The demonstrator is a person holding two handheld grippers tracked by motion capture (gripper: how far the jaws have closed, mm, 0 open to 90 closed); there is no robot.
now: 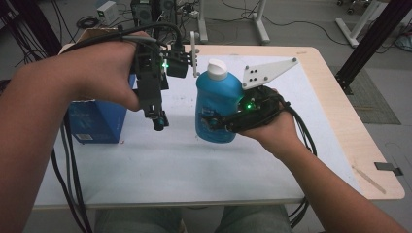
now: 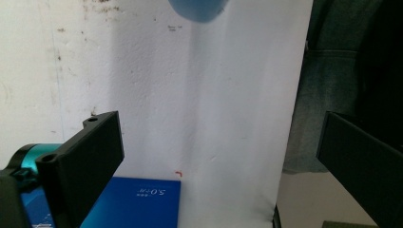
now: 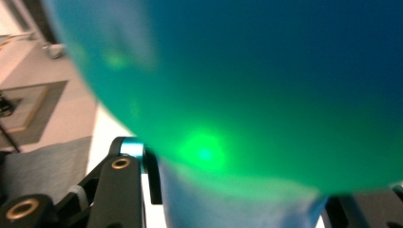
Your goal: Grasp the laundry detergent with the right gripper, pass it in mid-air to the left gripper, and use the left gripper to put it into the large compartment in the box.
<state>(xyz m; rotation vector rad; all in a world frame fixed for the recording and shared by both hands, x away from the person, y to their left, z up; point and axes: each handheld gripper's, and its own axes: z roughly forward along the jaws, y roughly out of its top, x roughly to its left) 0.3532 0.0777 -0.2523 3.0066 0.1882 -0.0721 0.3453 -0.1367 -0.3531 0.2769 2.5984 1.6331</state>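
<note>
Gripping the blue bottle (image 1: 217, 104) with right gripper (image 1: 214, 121) fingers clamped on it above the worktop (image 1: 170, 165), left gripper (image 2: 214, 156) fingers spread empty, white cap (image 1: 217, 69) visible from above.

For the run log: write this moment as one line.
right gripper: shut on blue plastic bottle | left gripper: open | blue box: on table

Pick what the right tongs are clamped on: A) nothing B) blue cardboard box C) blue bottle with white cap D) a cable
C: in the high view the right tongs grip the blue bottle around its body, lifted above the table.
</note>
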